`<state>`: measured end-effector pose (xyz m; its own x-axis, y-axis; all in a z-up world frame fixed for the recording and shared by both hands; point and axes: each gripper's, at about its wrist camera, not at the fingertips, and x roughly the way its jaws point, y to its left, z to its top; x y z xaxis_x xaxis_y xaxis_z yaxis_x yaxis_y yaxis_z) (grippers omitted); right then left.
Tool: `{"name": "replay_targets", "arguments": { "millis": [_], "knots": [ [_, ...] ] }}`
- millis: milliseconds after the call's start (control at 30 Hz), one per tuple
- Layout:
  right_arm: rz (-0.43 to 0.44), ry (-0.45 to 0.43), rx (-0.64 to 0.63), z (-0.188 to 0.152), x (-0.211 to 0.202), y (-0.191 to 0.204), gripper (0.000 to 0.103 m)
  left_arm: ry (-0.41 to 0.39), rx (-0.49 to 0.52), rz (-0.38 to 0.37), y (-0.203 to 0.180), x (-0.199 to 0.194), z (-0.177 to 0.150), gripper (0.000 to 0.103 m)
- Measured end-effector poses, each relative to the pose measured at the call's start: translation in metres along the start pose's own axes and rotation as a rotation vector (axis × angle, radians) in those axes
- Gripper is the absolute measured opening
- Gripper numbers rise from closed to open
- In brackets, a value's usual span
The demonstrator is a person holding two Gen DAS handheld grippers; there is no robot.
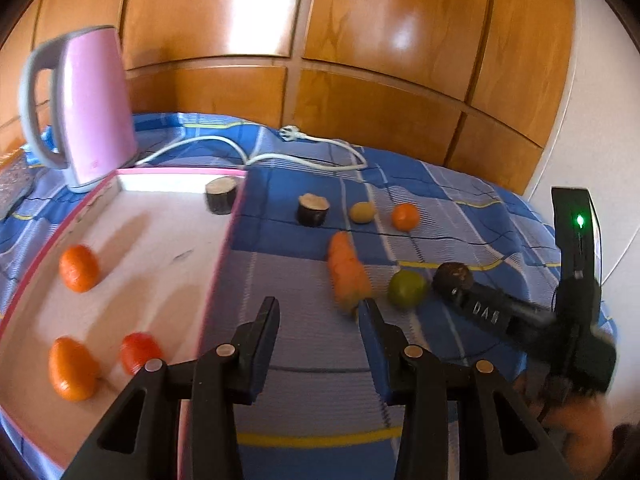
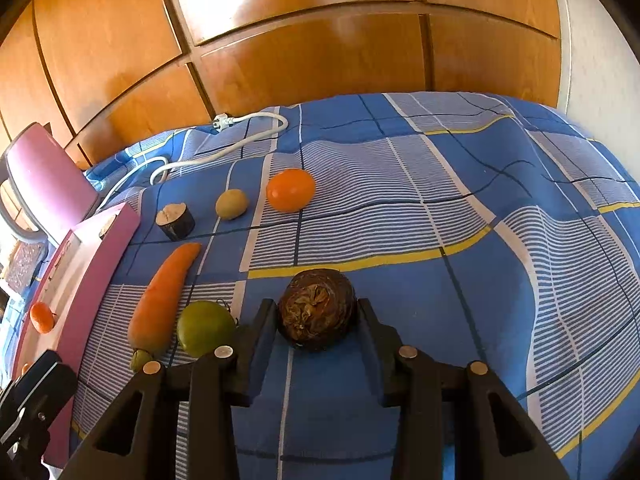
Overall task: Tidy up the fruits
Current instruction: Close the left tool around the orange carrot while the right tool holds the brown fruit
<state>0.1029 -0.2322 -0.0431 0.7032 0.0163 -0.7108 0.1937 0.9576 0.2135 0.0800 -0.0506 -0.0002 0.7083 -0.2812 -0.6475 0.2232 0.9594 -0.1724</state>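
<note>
My right gripper (image 2: pixel 317 306) is shut on a dark brown round fruit (image 2: pixel 316 308) that rests on the blue checked cloth. Left of it lie a green fruit (image 2: pixel 205 332) and a carrot (image 2: pixel 162 300). Farther back sit an orange (image 2: pixel 290 190), a small yellow-brown fruit (image 2: pixel 231 204) and a dark cut piece (image 2: pixel 176 222). My left gripper (image 1: pixel 318 320) stands open over the cloth beside the pink tray (image 1: pixel 224 264), with nothing between its fingers and the carrot (image 1: pixel 348 276) just beyond its right fingertip. The tray holds two oranges (image 1: pixel 79 268), a red-orange fruit (image 1: pixel 140 352) and another dark cut piece (image 1: pixel 222 196).
A pink kettle (image 1: pixel 96 108) stands behind the tray, and its white cable (image 1: pixel 320 152) trails across the back of the cloth. A wooden wardrobe (image 1: pixel 360 40) closes off the far side. The cloth (image 2: pixel 480 260) to the right of the fruits carries nothing.
</note>
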Motion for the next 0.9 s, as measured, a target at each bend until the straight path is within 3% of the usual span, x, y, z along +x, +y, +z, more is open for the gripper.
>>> {"name": "replay_targets", "arguments": {
  "millis": [167, 267, 533, 600, 700, 767, 900],
  "knots": [
    [-0.001, 0.003, 0.002, 0.000, 0.000, 0.000, 0.040, 0.043, -0.017, -0.027, -0.007, 0.023, 0.014, 0.043],
    [0.000, 0.003, 0.003, 0.000, 0.001, -0.001, 0.040, 0.069, -0.015, -0.035, -0.011, 0.037, 0.019, 0.049],
    [0.000, 0.002, 0.005, -0.001, 0.001, -0.002, 0.040, 0.150, -0.030, -0.006, -0.015, 0.079, 0.020, 0.049],
    [0.001, 0.003, 0.005, 0.000, 0.001, -0.002, 0.040, 0.145, -0.009, 0.009, -0.018, 0.083, 0.019, 0.048],
    [0.005, 0.002, 0.008, 0.000, 0.002, -0.002, 0.040, 0.138, 0.022, -0.003, -0.024, 0.080, 0.017, 0.029],
    [0.007, 0.001, 0.011, 0.001, 0.001, -0.003, 0.040, 0.117, 0.019, 0.032, -0.024, 0.070, 0.011, 0.029],
    [0.015, 0.002, 0.020, 0.001, 0.001, -0.004, 0.040, 0.086, -0.023, 0.025, -0.014, 0.047, -0.011, 0.029]
  ]
}}
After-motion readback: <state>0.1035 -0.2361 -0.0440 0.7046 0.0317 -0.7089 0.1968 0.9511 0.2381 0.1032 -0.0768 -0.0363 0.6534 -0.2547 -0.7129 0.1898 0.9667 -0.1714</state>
